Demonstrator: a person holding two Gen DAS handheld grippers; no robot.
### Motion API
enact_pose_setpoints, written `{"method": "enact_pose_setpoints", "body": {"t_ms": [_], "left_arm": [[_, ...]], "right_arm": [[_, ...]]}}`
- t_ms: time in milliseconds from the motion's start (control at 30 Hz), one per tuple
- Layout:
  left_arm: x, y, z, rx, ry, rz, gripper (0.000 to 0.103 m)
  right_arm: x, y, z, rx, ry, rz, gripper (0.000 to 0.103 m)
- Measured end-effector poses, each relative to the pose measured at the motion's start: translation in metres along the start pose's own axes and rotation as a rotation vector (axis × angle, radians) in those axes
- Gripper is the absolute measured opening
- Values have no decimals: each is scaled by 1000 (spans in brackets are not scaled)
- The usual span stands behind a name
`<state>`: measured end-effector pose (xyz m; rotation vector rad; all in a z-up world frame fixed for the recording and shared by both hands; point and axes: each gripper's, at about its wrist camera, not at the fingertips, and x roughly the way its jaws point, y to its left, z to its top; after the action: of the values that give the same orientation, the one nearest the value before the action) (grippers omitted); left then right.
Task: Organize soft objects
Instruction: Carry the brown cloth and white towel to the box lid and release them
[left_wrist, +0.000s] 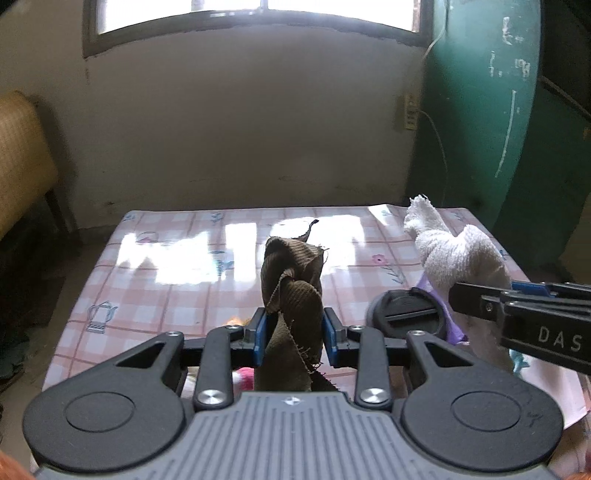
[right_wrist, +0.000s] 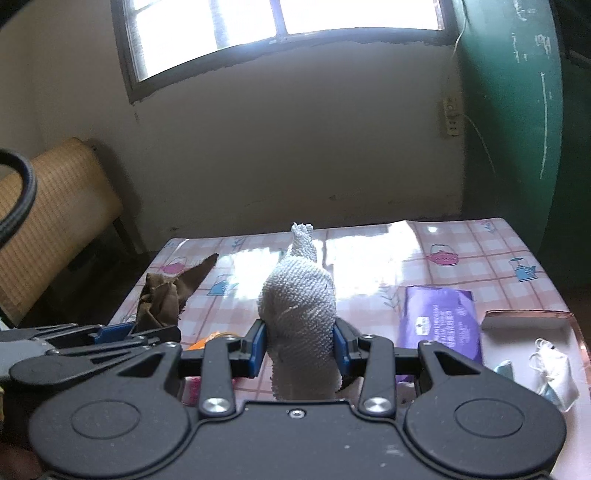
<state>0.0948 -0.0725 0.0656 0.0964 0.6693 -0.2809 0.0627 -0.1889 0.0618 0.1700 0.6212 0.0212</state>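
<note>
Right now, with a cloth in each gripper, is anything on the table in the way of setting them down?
Partly. The left gripper holds the brown cloth and the right gripper the white towel. A purple packet and a tray occupy the tablecloth's near right; its far, sunlit part shows nothing in the way.

The left gripper stood low in the centre of its own view, its blue pads pressed from both sides on a brown cloth that stuck up between them. In the same view the right gripper came in from the right edge. The right gripper was also low and central in its own view, blue pads pinched on a white towel, with the left gripper entering from the lower left
</note>
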Motion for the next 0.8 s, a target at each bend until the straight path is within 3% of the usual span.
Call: {"method": "enact_pose_setpoints", "body": {"t_ms": [800], "left_arm": [[24,-67,9,87,13,-92,33]], "right_arm": [[-10,-74,-3,85,-9,-81,46]]}}
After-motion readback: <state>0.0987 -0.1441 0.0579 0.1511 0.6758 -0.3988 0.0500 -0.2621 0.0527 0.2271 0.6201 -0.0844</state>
